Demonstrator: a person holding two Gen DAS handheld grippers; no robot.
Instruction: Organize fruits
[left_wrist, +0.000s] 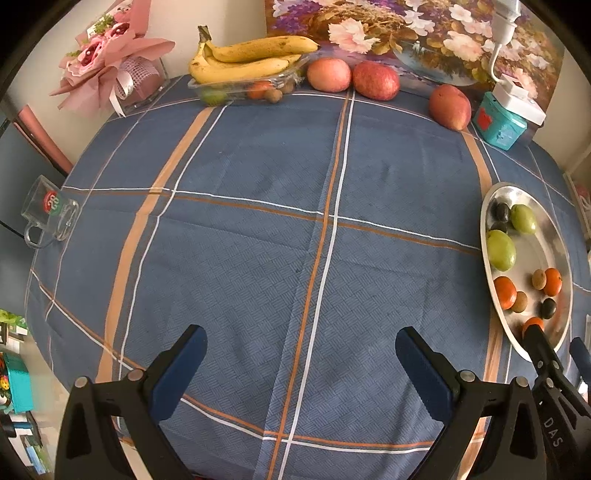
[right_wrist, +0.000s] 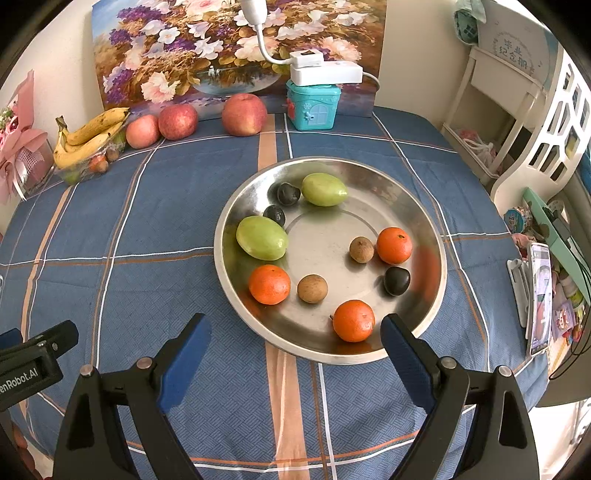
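Blue plaid cloth (left_wrist: 258, 229) covers the table, backed by a flower painting (right_wrist: 236, 48). Small fruits in the clear tray (left_wrist: 243, 86) under the bananas (left_wrist: 243, 59) are hard to identify. Both the left gripper (left_wrist: 299, 369) and right gripper (right_wrist: 295, 350) stand wide open, holding nothing. Tangerines, green fruits and dark plums lie in the steel plate (right_wrist: 424, 218); three apples (right_wrist: 243, 114) line the back.
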